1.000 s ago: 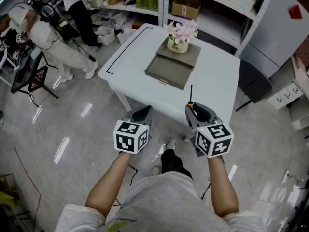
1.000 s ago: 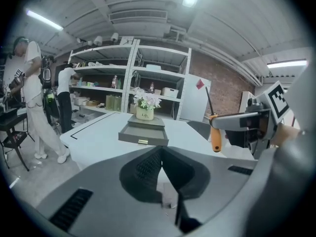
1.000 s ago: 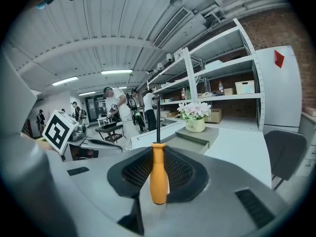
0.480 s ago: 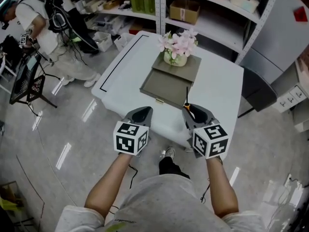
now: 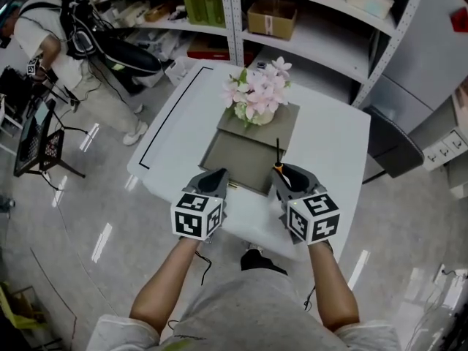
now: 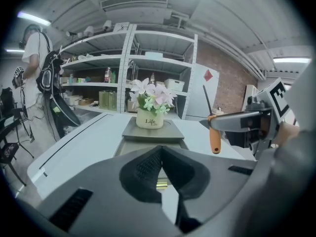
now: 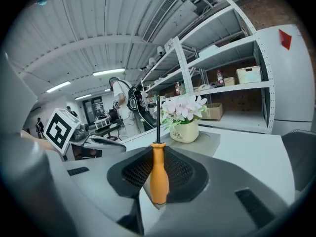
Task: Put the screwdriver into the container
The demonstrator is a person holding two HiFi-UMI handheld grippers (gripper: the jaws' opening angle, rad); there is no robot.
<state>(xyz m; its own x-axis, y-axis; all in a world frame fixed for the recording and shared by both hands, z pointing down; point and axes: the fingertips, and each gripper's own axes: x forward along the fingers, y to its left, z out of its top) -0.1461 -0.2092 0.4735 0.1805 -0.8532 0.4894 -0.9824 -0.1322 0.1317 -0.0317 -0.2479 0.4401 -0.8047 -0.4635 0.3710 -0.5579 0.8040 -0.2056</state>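
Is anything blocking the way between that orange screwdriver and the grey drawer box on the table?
Nothing visible does. The right gripper holds the screwdriver upright just in front of the open container. The flower pot sits on the container's top, farther back, and the left gripper is off to the side.

Bright, even light from long white ceiling tube lamps [image 7: 106, 72] fills the room. Pale streaks of glare lie on the glossy grey floor [image 5: 73, 218] at near left, while the white tabletop [image 5: 329, 145] is evenly lit, its shadows faint. Both gripper views bow the white metal shelves [image 7: 237, 87] and darken to black at the corners. The orange-handled screwdriver [image 7: 159, 174] is sharp; the far background is softer.
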